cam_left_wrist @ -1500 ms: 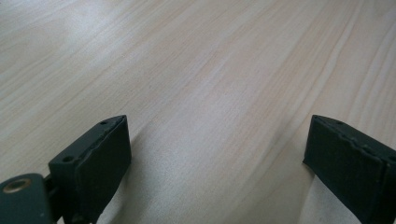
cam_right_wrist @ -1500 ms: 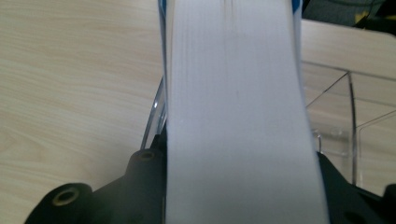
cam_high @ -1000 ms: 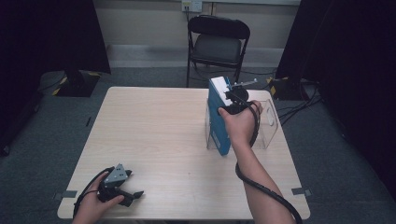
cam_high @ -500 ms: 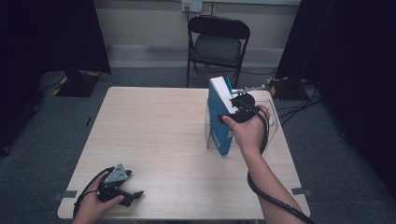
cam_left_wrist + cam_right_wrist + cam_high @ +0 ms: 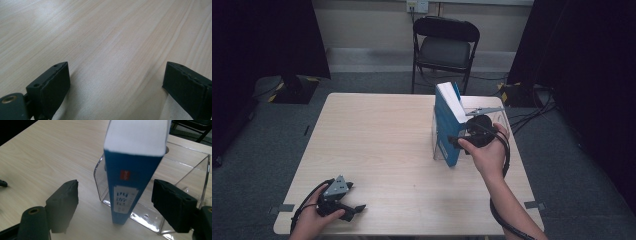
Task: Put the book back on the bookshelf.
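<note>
Right tongs (image 5: pixel 113 202) are spread wide either side of the blue book (image 5: pixel 130 180), not touching it. On the worktop (image 5: pixel 377 145) the book stands upright, leaning in the clear stand (image 5: pixel 180 185). I'd guess I'm letting go here, so I'd back straight out without clipping the spine. Left tongs (image 5: pixel 115 87) sit spread and idle, well apart.
</note>
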